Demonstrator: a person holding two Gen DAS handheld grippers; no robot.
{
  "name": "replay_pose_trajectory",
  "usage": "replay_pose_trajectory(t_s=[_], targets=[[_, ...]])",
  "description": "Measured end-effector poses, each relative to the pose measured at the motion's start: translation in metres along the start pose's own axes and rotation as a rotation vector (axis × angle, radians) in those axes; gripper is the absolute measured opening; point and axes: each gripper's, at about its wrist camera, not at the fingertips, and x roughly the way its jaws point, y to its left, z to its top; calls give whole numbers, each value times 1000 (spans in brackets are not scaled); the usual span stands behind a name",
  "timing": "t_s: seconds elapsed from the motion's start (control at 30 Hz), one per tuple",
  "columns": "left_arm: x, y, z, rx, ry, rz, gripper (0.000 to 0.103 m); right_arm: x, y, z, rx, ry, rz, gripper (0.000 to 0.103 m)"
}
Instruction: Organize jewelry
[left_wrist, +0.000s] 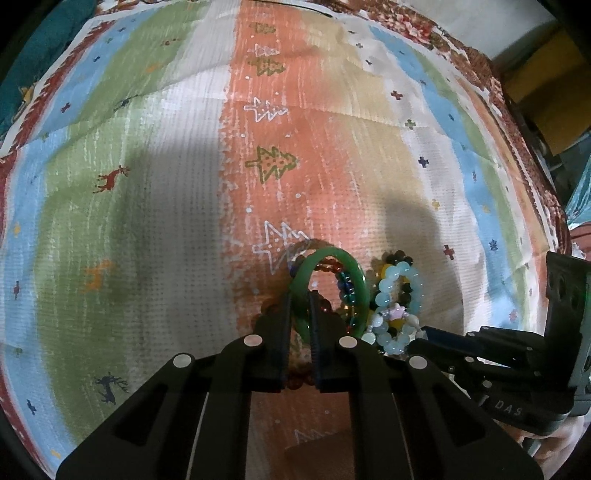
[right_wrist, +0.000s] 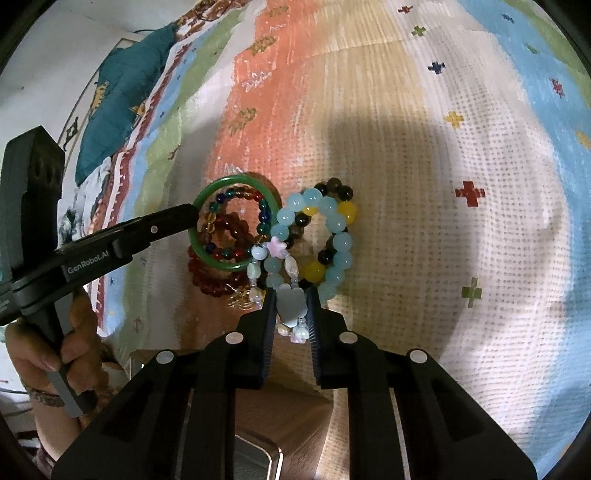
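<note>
The green bangle (left_wrist: 334, 264) sits in a small heap of bracelets on the striped cloth (left_wrist: 184, 184), and the left tongs (left_wrist: 298, 314) are pinched on its near rim, one finger inside the ring and one outside. That grip on the rim looks meant to lift the bangle clear of the multicoloured bead bracelet (right_wrist: 236, 206) and the dark red bead bracelet (right_wrist: 218, 273) that lie inside and under it. Just to its right, the right tongs (right_wrist: 291, 306) are pressed onto a flat grey charm (right_wrist: 291, 304) at the near end of the pale blue bead bracelet (right_wrist: 332, 221), probably to draw that strand away from the black-and-yellow bead bracelet (right_wrist: 347, 210) tangled with it. The two pairs of tongs stand close side by side, so each pull is best made away from the other.

Ahead of both tongs and out to either side the cloth lies bare, with wide room to spread the pieces. The cloth's patterned border lies far beyond the heap. Behind the right tongs a wooden box (right_wrist: 280, 417) shows, partly hidden. A hand (right_wrist: 55, 354) grips the left handle.
</note>
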Motion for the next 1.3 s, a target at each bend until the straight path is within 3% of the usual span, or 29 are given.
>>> replay_pose_trajectory(t_s=[0.77, 0.83, 0.97, 1.3], targets=[[-23, -18, -9, 53, -59, -4, 7, -22, 25, -1, -118, -80, -61, 17], [-24, -20, -10, 57, -64, 2, 0, -23, 26, -1, -125, -83, -61, 17], [-29, -21, -10, 56, -79, -6, 0, -24, 28, -1, -131, -88, -65, 17], [-13, -11, -9, 16, -17, 8, 1, -22, 28, -2, -134, -84, -71, 17]])
